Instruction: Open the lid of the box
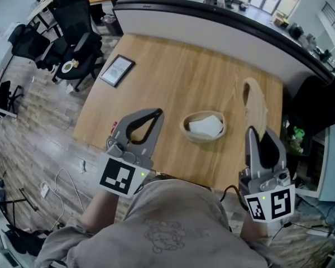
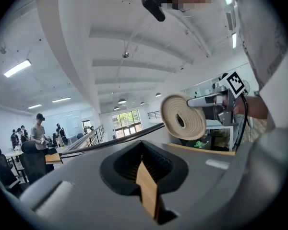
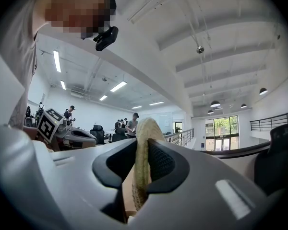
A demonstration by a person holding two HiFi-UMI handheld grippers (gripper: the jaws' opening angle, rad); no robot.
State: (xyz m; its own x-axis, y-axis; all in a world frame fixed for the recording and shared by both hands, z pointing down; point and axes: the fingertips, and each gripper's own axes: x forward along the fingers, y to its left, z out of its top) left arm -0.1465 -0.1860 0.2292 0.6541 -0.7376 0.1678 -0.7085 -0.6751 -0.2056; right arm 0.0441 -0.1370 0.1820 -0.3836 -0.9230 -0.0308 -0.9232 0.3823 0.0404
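Note:
An oval woven box [image 1: 203, 126] stands uncovered on the wooden table [image 1: 156, 77], with something white inside it. Its woven lid [image 1: 254, 106] is held on edge above the table to the right of the box, and my right gripper [image 1: 251, 132] is shut on its rim. In the right gripper view the lid's edge [image 3: 143, 128] runs upright between the pads of that gripper [image 3: 143, 150]. My left gripper [image 1: 157, 114] hovers left of the box, shut and empty [image 2: 143, 150]. In the left gripper view the lid [image 2: 184, 117] shows as a disc.
A framed picture [image 1: 117, 70] lies at the table's far left corner. Black office chairs [image 1: 72, 32] stand on the floor to the left. A curved dark-topped counter [image 1: 212, 17] runs behind the table. People stand far off in the room [image 3: 132, 126].

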